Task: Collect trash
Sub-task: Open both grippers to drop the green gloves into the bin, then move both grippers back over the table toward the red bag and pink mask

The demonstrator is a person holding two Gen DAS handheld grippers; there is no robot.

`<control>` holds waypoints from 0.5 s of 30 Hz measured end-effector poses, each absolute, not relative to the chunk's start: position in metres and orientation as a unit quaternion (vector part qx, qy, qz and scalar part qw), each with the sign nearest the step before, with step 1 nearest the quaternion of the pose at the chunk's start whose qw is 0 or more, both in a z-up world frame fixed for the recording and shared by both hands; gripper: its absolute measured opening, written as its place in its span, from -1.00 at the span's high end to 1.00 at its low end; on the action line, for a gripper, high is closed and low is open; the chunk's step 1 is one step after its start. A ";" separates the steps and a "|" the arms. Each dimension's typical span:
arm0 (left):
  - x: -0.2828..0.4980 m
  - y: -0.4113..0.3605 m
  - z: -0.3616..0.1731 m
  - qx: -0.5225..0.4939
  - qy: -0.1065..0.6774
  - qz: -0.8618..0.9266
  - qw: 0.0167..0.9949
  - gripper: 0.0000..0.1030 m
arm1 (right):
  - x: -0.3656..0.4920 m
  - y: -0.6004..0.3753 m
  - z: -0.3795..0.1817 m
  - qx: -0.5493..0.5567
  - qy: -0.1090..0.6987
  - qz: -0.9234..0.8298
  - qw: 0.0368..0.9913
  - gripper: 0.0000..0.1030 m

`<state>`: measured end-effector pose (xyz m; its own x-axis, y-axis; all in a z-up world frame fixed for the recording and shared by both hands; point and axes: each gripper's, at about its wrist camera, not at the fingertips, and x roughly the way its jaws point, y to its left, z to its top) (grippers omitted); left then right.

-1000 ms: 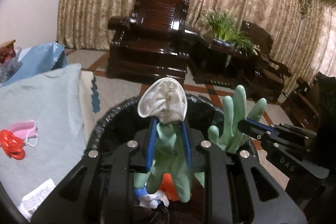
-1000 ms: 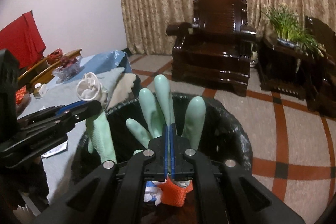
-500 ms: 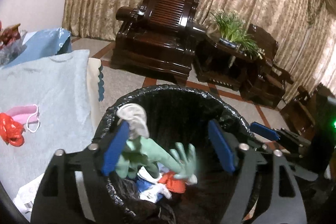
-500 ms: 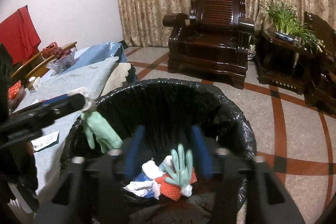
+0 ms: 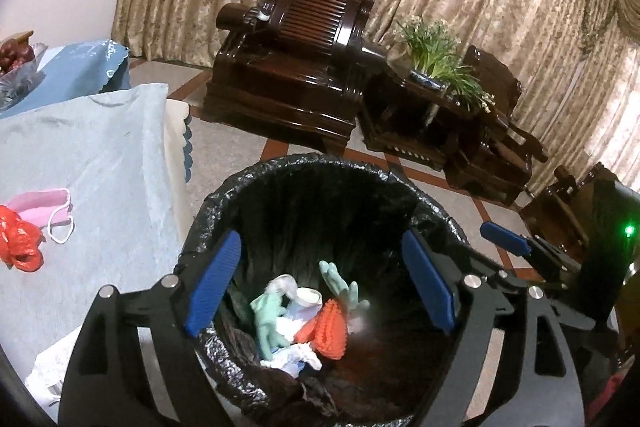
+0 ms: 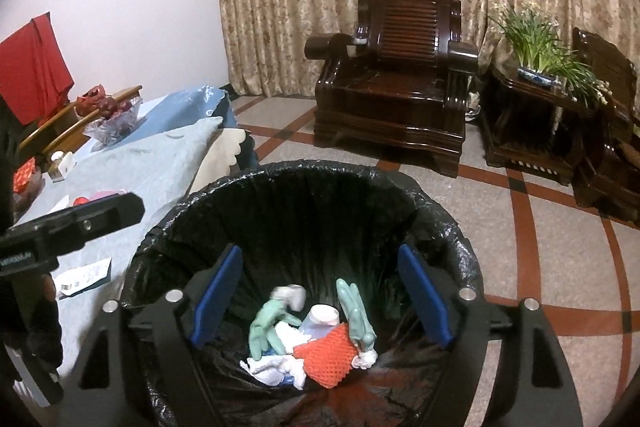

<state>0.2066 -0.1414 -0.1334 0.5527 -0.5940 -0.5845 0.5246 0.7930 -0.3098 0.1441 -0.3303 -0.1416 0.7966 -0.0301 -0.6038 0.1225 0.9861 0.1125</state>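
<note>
Both green gloves (image 6: 268, 323) dropped into bin (image 6: 304, 175); left tool (image 5: 320, 287) apart, right tool (image 6: 320, 295) opening, both empty.

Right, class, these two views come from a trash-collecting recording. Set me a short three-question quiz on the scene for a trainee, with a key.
1. True or false: both green gloves lie inside the black-lined bin.
2. What lies on the blue cloth beside the bin?
A. a pink mask and a red bag
B. a banana peel
C. a pair of scissors
3. In a few words: what stands on the dark wooden side table next to the armchair?

Key: 1 true; 2 A; 3 a potted plant.
</note>
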 end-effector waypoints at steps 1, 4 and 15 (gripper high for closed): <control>0.207 -0.140 -0.133 -0.048 0.350 -0.316 0.880 -0.56 | 0.144 -0.330 -0.142 0.074 0.315 -0.040 0.945 -0.53; 0.205 -0.137 -0.131 -0.043 0.344 -0.311 0.885 -0.56 | 0.143 -0.328 -0.141 0.074 0.314 -0.037 0.946 -0.53; 0.195 -0.093 -0.111 -0.045 0.315 -0.272 0.908 -0.62 | 0.149 -0.306 -0.135 0.072 0.308 -0.017 0.948 -0.60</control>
